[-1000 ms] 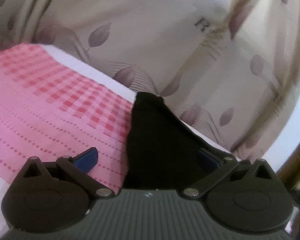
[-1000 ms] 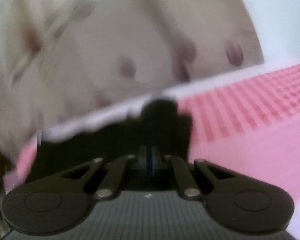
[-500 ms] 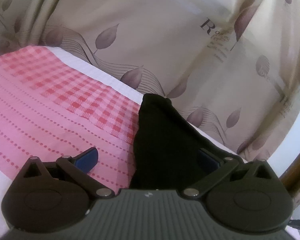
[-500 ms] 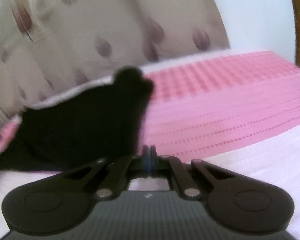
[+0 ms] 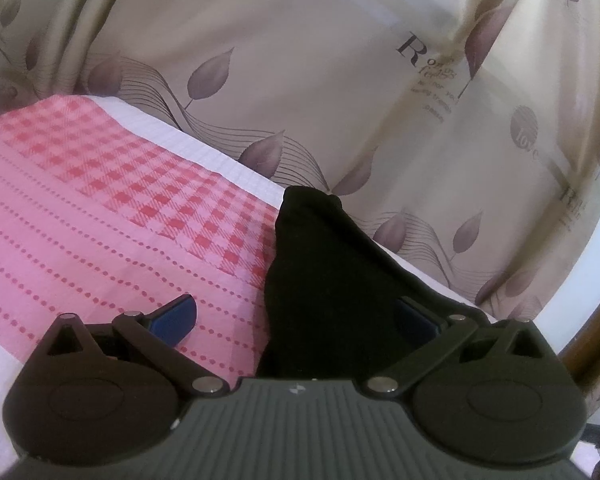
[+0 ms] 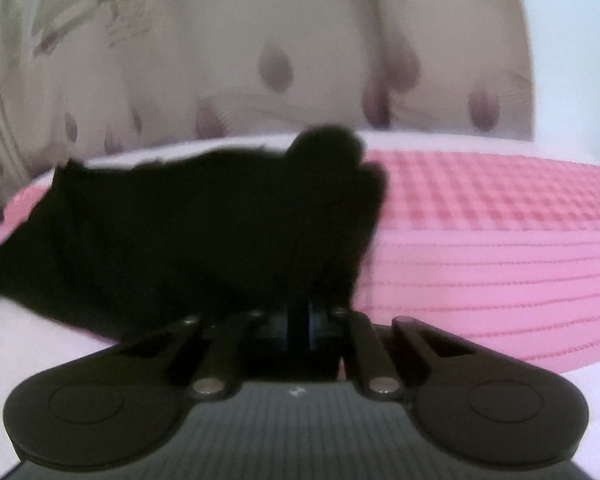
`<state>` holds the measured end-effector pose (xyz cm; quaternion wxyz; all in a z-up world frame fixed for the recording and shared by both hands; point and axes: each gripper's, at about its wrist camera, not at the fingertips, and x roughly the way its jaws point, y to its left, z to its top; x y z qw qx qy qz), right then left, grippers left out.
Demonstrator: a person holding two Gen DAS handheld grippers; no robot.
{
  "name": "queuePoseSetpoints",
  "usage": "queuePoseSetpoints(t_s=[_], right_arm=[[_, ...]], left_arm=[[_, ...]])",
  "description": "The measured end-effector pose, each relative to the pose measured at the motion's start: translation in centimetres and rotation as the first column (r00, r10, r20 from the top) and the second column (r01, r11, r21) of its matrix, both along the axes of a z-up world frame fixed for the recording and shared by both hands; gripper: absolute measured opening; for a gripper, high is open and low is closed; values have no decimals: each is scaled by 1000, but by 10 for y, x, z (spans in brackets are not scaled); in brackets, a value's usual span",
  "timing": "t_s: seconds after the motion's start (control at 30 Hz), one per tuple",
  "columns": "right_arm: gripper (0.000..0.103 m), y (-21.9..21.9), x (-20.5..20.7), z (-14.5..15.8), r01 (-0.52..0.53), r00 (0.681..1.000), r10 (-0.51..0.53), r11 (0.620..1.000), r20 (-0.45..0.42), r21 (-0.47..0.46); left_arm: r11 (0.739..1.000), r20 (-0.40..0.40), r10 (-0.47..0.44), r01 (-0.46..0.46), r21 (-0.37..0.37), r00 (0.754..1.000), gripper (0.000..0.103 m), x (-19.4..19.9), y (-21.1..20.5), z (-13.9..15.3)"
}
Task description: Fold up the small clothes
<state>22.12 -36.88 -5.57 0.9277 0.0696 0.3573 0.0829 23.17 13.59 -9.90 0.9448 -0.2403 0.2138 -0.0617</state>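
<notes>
A small black garment point(image 5: 320, 276) lies on the pink bed cover, bunched into a ridge that runs toward the far edge. My left gripper point(image 5: 296, 316) is open, its blue pads wide apart; the garment's near end lies between them. In the right wrist view the same black garment point(image 6: 180, 236) spreads to the left with a raised lump at its far end. My right gripper point(image 6: 299, 320) is shut on the garment's near edge, the blue pads pressed together with black cloth between them.
The pink cover point(image 5: 100, 220) has a red checked band and dotted stripes, with a white border point(image 5: 204, 148) at the far edge. A beige leaf-print curtain point(image 5: 340, 80) hangs close behind the bed. A wooden frame point(image 5: 596, 344) shows at the right.
The right wrist view has swung and tilted over the garment, which now spreads wider to the left. The left gripper has stayed open and has tilted slightly.
</notes>
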Motion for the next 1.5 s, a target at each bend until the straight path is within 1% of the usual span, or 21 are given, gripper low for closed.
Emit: queuePoseSetpoints(t_s=[0.2,0.23,0.3,0.37,0.4,0.43,0.5,0.53,0.6,0.67,0.73,0.83,0.9,1.0,1.07,1.13,1.2,1.27,1.37,1.47,1.5], right_arm=[[8,-27,1,-3,54,998,-53,998,-37,31],[8,-31,1,-3,70,997,-67,995,-45,64],[12,-44,1,-8,86,995,-74,975,-66,205],[33,-48,-4,-8,131,990,-117,965,-76,226],[48,-47,-8,-6,135,990,-124,967,-64,218],[55,-44,-12,-2,135,991,-131,968,-32,211],[55,-37,-15,3,121,992,-125,975,6,185],[51,-33,-13,1,115,993,-115,980,-8,162],[28,-25,-6,-12,124,990,-118,988,-73,93],[28,-24,-7,-9,120,991,-116,990,-59,77],[28,-24,-10,2,132,991,-129,987,-39,89],[29,-23,-17,26,208,977,-210,976,40,58],[29,-12,-16,41,155,981,-159,987,114,46],[33,15,-1,43,84,987,-78,996,144,-41],[33,28,14,37,21,987,-12,998,159,-55],[50,41,30,22,18,990,0,992,138,-125],[51,50,44,-1,19,996,-3,982,86,-190],[51,47,46,-23,28,998,-22,992,53,-120],[54,43,45,-25,47,997,-43,997,60,-69],[56,41,45,-26,45,997,-42,997,57,-64],[58,44,45,-26,46,997,-42,996,58,-75]], left_arm=[[1000,2,-8,8,2,1000,103,1,-1,0],[1000,2,-6,6,1,1000,103,1,-1,0],[1000,2,-4,4,-1,1000,103,1,-1,0],[1000,5,-17,17,-3,1000,103,1,-1,0],[1000,4,-26,26,1,1000,103,2,-3,0],[999,6,-35,35,9,999,103,2,-4,1],[998,13,-56,56,27,998,103,1,-8,2],[997,11,-71,70,33,997,103,1,-9,2],[993,-10,-108,109,42,994,103,2,-11,2],[989,-31,-134,136,61,990,103,0,-14,2],[986,-54,-148,152,73,987,103,-4,-15,1],[982,-64,-174,177,62,983,103,-7,-14,0],[982,-80,-177,182,56,981,103,-3,-14,1],[975,-117,-203,212,71,972,103,11,-16,3],[969,-129,-216,228,92,968,103,21,-17,5],[960,-151,-242,259,107,958,103,33,-20,6],[944,-177,-279,303,130,944,103,47,-24,7],[925,-193,-330,357,128,924,102,61,-26,6],[891,-196,-407,435,130,892,97,82,-28,3],[876,-183,-445,468,113,877,86,100,-24,0],[875,-181,-453,475,97,873,78,105,-21,-1]])
